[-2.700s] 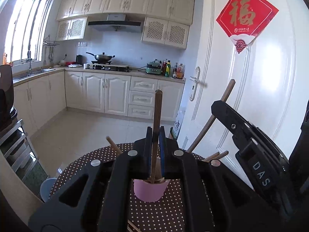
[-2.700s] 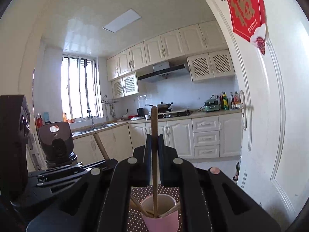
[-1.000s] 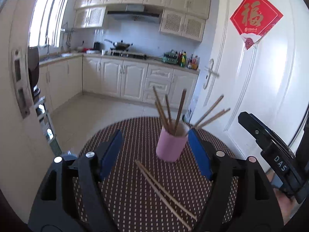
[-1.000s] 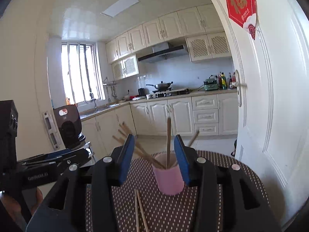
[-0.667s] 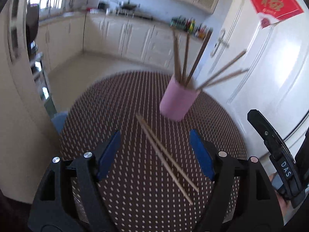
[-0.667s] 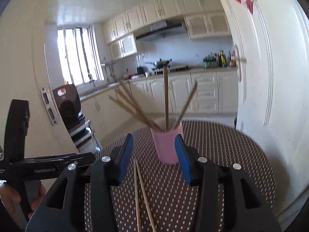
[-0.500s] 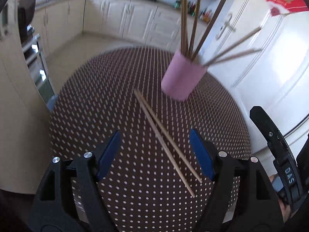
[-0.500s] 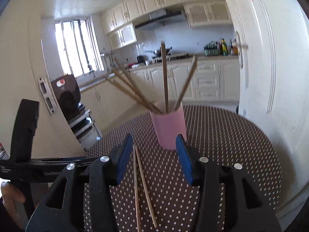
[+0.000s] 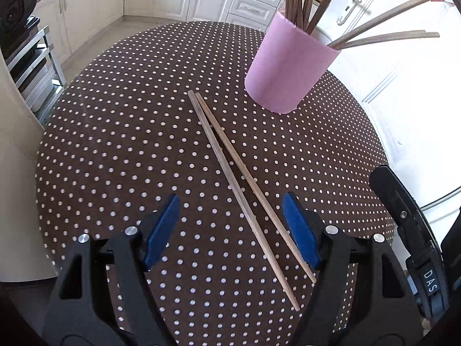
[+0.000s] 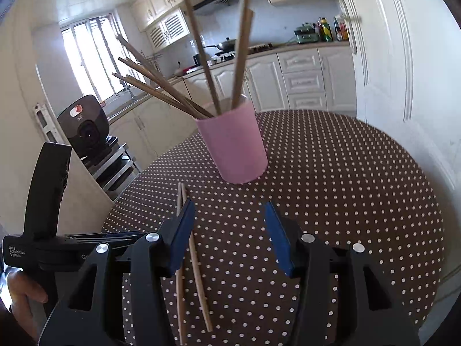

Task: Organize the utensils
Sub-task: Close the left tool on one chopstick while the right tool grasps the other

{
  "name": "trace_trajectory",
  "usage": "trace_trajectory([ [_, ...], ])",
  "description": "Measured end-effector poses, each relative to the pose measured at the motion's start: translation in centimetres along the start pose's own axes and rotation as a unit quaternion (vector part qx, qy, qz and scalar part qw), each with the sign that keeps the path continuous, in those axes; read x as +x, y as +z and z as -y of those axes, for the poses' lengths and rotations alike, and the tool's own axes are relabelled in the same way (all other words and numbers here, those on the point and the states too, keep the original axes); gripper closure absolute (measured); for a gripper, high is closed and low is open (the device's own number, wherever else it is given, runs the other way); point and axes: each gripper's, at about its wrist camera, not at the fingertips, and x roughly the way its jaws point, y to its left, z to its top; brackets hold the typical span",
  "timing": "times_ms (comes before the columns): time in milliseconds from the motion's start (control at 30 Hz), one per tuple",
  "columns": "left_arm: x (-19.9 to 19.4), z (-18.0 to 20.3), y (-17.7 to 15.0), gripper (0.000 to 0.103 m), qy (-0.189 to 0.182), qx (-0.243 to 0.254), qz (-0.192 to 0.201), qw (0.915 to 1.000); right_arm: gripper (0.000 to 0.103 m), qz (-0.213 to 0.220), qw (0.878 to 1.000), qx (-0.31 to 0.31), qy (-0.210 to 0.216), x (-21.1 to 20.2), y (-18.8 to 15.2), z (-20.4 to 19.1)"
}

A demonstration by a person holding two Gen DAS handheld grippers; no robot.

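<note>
Two chopsticks (image 9: pixel 242 184) flat between wide-open left tool (image 9: pixel 230 230); right tool (image 10: pixel 227 236) opening, empty.

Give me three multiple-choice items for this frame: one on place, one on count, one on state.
1. Where do the loose chopsticks lie?
A. In the sink
B. On the dotted tablecloth, next to the cup
C. On the floor

2. How many chopsticks lie outside the cup?
A. Two
B. Five
C. None

3. What is the left gripper doing?
A. Clamping the cup
B. Holding one chopstick upright
C. Open, holding nothing

Key: 1 B, both sticks rest flat on the cloth with their far ends near the cup's base. 2 A, a single pair lies there. 3 C, its blue pads stand wide apart above the pair and touch neither stick.
</note>
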Motion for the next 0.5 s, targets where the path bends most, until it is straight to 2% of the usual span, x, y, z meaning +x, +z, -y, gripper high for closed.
trace_trajectory([
  [200, 1.9, 0.7, 0.3, 0.057, 0.021, 0.008, -0.016, 0.9996, 0.055, -0.01, 1.0, 0.01, 0.002, 0.4, -0.2, 1.0],
  [300, 2.4, 1.1, 0.5, 0.06, 0.033, 0.018, -0.011, 0.9992, 0.055, -0.016, 1.0, 0.013, 0.004, 0.8, -0.1, 1.3],
  [367, 3.0, 1.5, 1.0, 0.067, 0.046, 0.022, -0.008, 0.9987, 0.054, -0.019, 1.0, 0.013, 0.005, 1.1, 0.0, 1.4],
  [500, 3.9, 1.8, 2.3, 0.071, 0.053, 0.028, -0.006, 0.9982, 0.054, -0.03, 0.999, 0.013, 0.008, 1.7, 0.0, 1.5],
])
